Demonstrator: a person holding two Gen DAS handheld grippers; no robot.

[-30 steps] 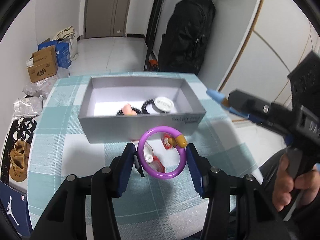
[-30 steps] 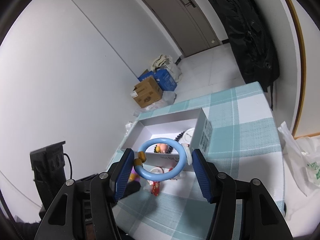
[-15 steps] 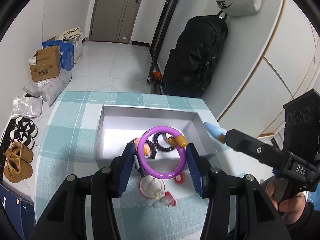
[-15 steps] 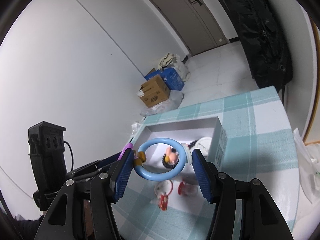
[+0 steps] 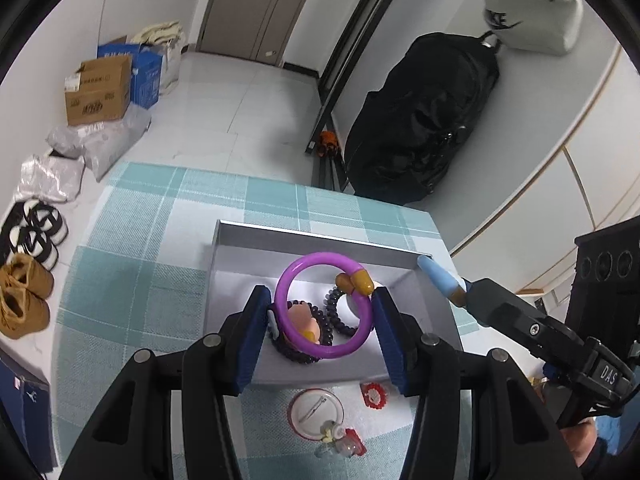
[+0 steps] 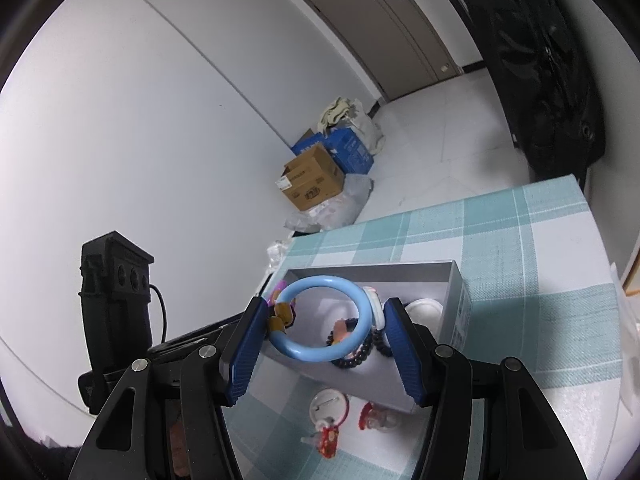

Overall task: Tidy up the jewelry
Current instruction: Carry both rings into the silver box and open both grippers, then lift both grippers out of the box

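Observation:
My left gripper (image 5: pixel 322 314) is shut on a purple bangle (image 5: pixel 290 336) with amber beads and holds it above the open grey box (image 5: pixel 320 236). My right gripper (image 6: pixel 326 326) is shut on a light blue bangle (image 6: pixel 312 354) and holds it over the same box (image 6: pixel 460 316). Its blue tip shows in the left wrist view (image 5: pixel 438 276) at the box's right corner. Inside the box lie dark bead bracelets (image 5: pixel 334 314), a pink charm (image 5: pixel 302 318) and a white round piece (image 6: pixel 426 308).
On the teal checked tablecloth (image 5: pixel 144 280) in front of the box lie a round pin badge (image 5: pixel 316 414), a red charm (image 5: pixel 374 394) and a small red ornament (image 6: pixel 328 442). A black bag (image 5: pixel 420 120) stands beyond the table's far edge. Boxes and shoes lie on the floor at left.
Both grippers have risen and moved forward with their bangles, from in front of the box to above its opening. The loose pieces on the cloth now lie below the fingers.

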